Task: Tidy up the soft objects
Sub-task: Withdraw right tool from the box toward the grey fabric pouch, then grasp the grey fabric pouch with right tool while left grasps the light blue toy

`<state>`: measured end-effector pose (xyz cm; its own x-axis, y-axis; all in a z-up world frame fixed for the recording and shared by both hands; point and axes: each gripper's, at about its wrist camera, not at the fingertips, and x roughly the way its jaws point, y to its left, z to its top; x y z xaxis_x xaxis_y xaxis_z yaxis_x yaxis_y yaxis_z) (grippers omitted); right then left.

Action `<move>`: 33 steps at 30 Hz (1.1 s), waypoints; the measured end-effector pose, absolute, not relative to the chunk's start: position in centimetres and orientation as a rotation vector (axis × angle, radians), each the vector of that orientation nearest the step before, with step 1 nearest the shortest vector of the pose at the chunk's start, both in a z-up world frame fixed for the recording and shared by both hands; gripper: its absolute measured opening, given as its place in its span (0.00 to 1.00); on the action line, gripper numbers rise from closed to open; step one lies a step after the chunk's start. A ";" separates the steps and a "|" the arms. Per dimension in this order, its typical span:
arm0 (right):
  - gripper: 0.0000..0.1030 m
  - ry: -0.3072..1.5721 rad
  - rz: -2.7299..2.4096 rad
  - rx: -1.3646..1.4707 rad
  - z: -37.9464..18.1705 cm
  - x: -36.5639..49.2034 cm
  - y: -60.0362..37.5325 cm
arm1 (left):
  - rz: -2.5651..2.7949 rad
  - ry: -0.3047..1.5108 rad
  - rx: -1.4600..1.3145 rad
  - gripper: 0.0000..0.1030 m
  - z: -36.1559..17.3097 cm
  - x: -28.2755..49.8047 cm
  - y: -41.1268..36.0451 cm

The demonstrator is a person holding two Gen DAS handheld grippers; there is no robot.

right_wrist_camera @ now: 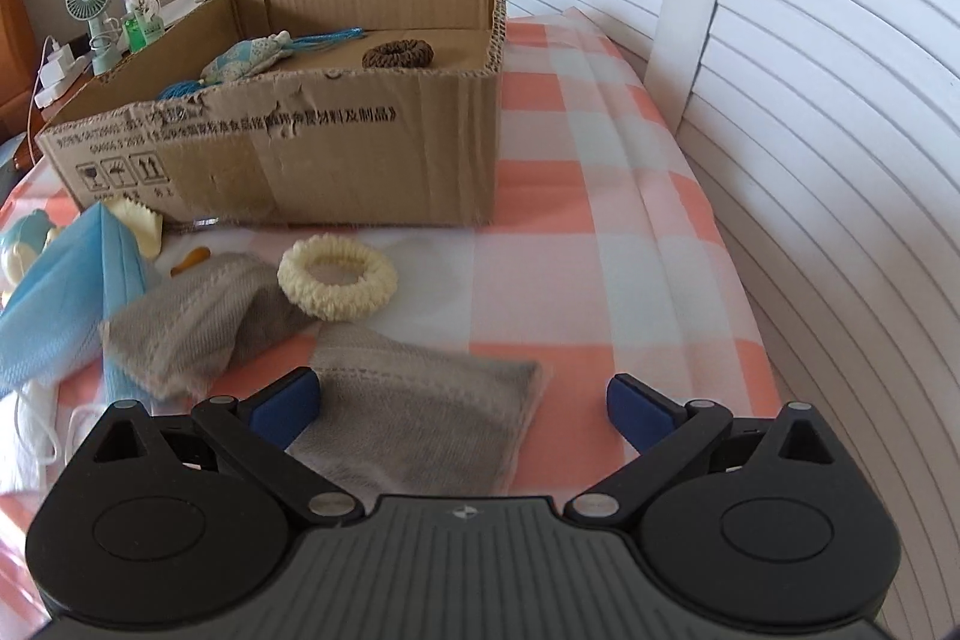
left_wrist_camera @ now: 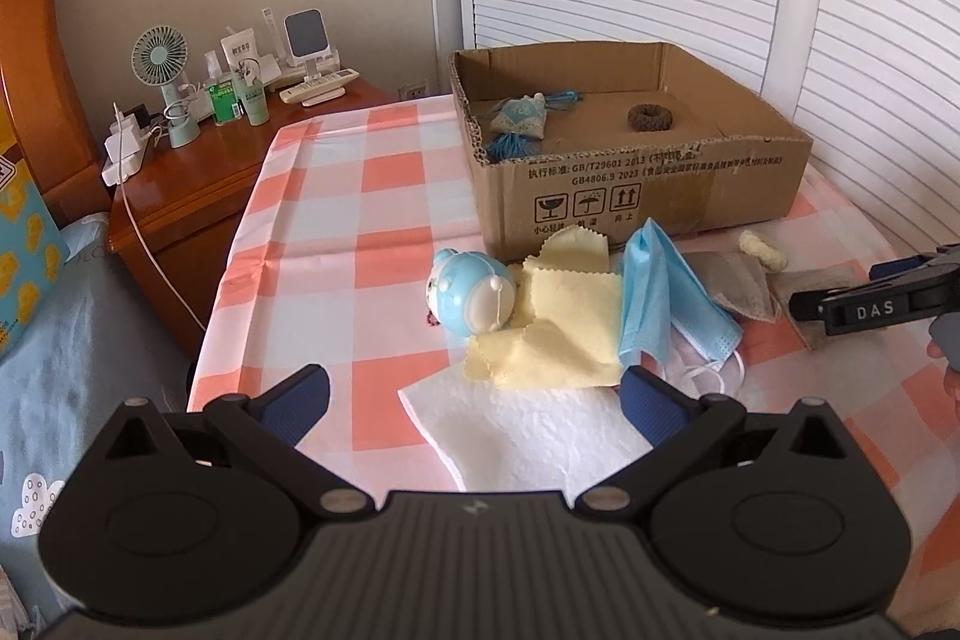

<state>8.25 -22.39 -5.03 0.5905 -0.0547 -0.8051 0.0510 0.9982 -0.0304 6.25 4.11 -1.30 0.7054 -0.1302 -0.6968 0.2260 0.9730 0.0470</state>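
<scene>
The blue face mask (right_wrist_camera: 54,292) is cut off by the left edge in the right wrist view. The cardboard box (right_wrist_camera: 300,160) hides the small orange thing's (right_wrist_camera: 191,259) far end.

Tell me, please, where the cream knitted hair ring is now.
In the right wrist view the cream knitted hair ring lies on the checked cloth, just in front of the cardboard box, touching the far edge of a grey folded cloth.

Soft daylight, fisheye-bent edges, perhaps slight blur
</scene>
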 end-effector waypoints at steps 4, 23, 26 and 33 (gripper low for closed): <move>1.00 0.950 -0.035 -0.031 -5.1 6.7 -22.1 | -0.201 0.791 0.142 0.99 -2.1 6.5 3.9; 1.00 0.925 0.033 -0.077 -5.3 5.4 -21.6 | -0.351 0.960 0.173 1.00 -6.5 6.0 2.8; 1.00 0.924 0.035 -0.077 -5.3 5.5 -21.6 | -0.340 0.958 0.153 1.00 -6.7 6.3 3.3; 1.00 0.919 0.041 -0.079 -5.3 5.6 -21.6 | -0.252 0.980 0.122 0.99 -6.4 6.8 5.7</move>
